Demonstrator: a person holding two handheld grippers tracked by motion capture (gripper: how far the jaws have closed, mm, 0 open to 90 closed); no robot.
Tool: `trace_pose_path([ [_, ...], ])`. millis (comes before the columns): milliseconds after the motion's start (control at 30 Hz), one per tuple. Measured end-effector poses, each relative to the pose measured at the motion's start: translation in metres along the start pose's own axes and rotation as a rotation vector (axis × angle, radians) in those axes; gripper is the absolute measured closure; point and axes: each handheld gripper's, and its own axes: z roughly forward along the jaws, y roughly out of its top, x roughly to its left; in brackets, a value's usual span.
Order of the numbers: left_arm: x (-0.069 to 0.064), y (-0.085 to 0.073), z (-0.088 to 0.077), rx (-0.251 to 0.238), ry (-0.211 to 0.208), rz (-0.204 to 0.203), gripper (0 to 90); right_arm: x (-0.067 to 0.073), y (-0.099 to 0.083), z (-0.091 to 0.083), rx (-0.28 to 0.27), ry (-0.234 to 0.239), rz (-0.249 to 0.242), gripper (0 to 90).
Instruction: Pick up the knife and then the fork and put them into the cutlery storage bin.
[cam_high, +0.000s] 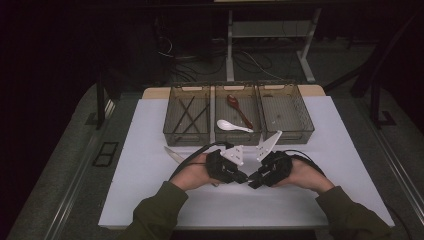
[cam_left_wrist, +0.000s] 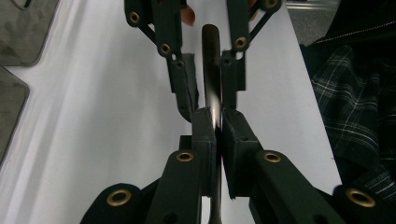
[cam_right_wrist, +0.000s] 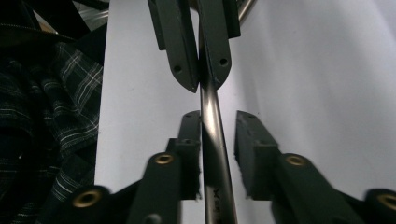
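A slim, shiny metal utensil handle (cam_left_wrist: 211, 56) runs between both grippers, and its ends are hidden. My left gripper (cam_left_wrist: 217, 126) is shut on it, pads pressed to both sides. My right gripper (cam_right_wrist: 217, 135) faces it from the opposite side with the same handle (cam_right_wrist: 212, 116) between its jaws. One pad lies against the handle and the other stands apart. In the high view, the left gripper (cam_high: 241, 177) and right gripper (cam_high: 254, 181) meet tip to tip over the white mat (cam_high: 150, 190), near the table's front.
Three mesh trays stand in a row behind the hands. The left tray (cam_high: 170, 112) holds chopsticks (cam_high: 187, 115). The middle tray (cam_high: 237, 137) holds a white spoon (cam_high: 232, 126) and a reddish spoon (cam_high: 237, 107). The right tray (cam_high: 287, 132) looks bare. A pale utensil (cam_high: 172, 154) lies left of the hands.
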Motion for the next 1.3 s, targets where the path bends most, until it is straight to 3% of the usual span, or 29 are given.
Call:
trace_pose_path([
  [133, 0.002, 0.001, -0.002, -0.009, 0.010, 0.020, 86.2, 0.002, 0.001, 0.002, 0.006, 0.008, 0.002, 83.9],
  [167, 0.002, 0.001, -0.002, -0.003, 0.010, 0.016, 86.3, 0.001, 0.001, 0.003, 0.018, -0.013, -0.046, 85.5],
  [400, 0.002, -0.001, -0.001, 0.007, 0.000, 0.003, 85.0, 0.001, 0.001, 0.005, 0.019, -0.007, -0.029, 86.0],
  [533, 0.004, -0.005, -0.001, -0.014, 0.001, -0.014, 76.1, 0.002, 0.000, 0.005, 0.017, -0.009, -0.011, 86.0],
  [667, 0.005, -0.010, -0.006, -0.063, -0.001, -0.065, 65.8, 0.002, -0.003, 0.003, 0.013, -0.021, 0.003, 86.0],
  [833, 0.005, -0.017, -0.017, -0.112, 0.034, -0.107, 57.5, -0.002, -0.010, -0.001, 0.018, -0.057, -0.014, 85.9],
  [1300, -0.004, -0.045, -0.047, -0.231, 0.188, -0.220, 42.8, -0.009, -0.026, -0.024, -0.011, -0.130, 0.048, 85.9],
])
